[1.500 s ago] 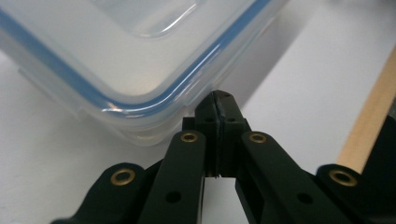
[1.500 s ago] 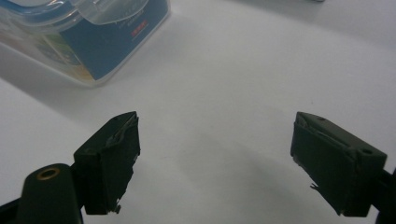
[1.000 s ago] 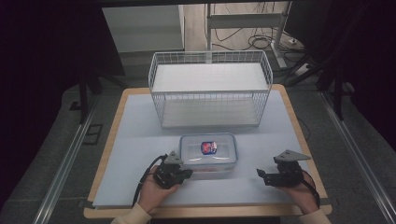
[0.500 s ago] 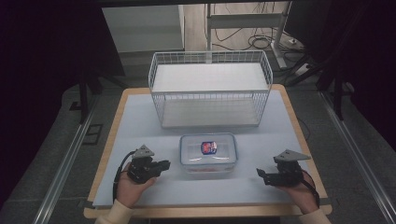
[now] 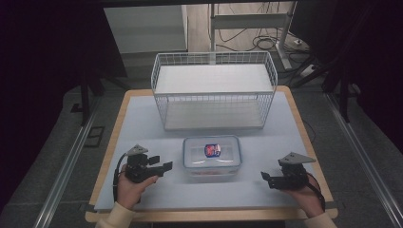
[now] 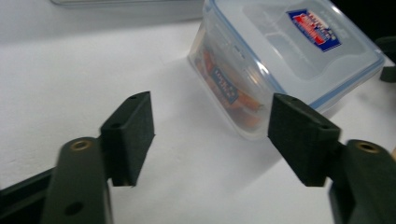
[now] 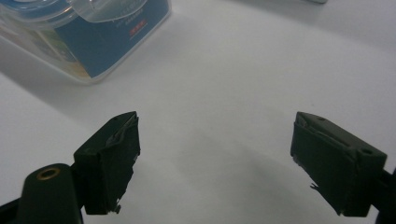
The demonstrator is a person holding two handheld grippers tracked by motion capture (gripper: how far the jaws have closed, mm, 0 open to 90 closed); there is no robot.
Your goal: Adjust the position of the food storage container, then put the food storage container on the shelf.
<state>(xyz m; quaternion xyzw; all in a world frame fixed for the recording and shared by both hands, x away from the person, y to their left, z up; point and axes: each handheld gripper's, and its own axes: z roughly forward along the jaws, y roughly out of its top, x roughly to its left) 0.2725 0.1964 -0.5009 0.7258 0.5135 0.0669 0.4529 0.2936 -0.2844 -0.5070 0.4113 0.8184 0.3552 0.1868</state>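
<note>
A clear lidded food container (image 5: 212, 156) with a blue-and-red label lies on the pale mat, in front of the wire basket. My left gripper (image 5: 165, 166) rests to its left, a short gap away, pointing toward it. In the left gripper view the jaws (image 6: 212, 121) stand open after just opening, with bare mat between them and the container (image 6: 289, 60) beyond the right jaw. My right gripper (image 5: 264, 177) sits to the container's right, also pointing at it. Its jaws (image 7: 215, 140) are wide open over bare mat, with the container (image 7: 93, 37) off to the upper left.
A white wire basket (image 5: 214, 90) stands across the back of the table, open side toward me. The pale mat (image 5: 142, 123) covers the wooden tabletop. Dark floor, metal rails and cables surround the table.
The left gripper has pulled back to the left, away from the container's left edge, and its jaws have opened. The right gripper and the container have stayed where they were.
</note>
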